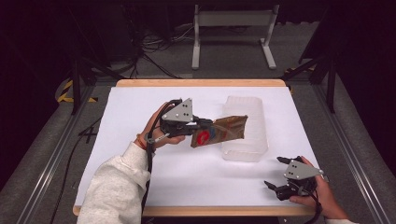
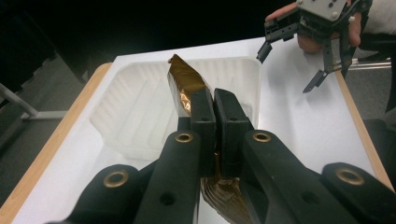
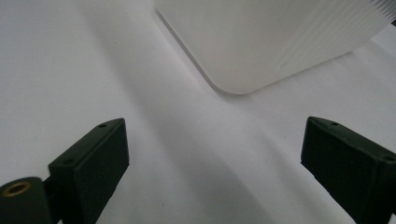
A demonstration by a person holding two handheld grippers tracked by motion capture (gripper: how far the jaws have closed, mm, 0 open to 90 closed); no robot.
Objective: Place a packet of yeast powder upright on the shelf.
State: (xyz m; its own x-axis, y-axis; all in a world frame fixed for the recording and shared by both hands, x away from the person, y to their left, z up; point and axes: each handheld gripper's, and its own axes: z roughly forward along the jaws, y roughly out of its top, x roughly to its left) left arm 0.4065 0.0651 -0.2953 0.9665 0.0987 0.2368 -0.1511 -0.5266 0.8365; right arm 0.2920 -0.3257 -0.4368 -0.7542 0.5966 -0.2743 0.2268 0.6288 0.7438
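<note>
Pouch [image 1: 223,131]: brown-gold foil with a red emblem. Tray [image 1: 254,144]: translucent white, ribbed walls. Table cover [image 1: 187,172]: plain white, light wood edging. Sleeve [image 1: 116,191]: pale grey. Both grippers: black jaws, grey plates.

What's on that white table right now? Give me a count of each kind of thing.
Brown foil packets: 1, held above the tray by the left gripper
Clear plastic trays: 1
Hand-held grippers: 2, the right gripper with its fingers spread wide, holding nothing
Total: 4
</note>
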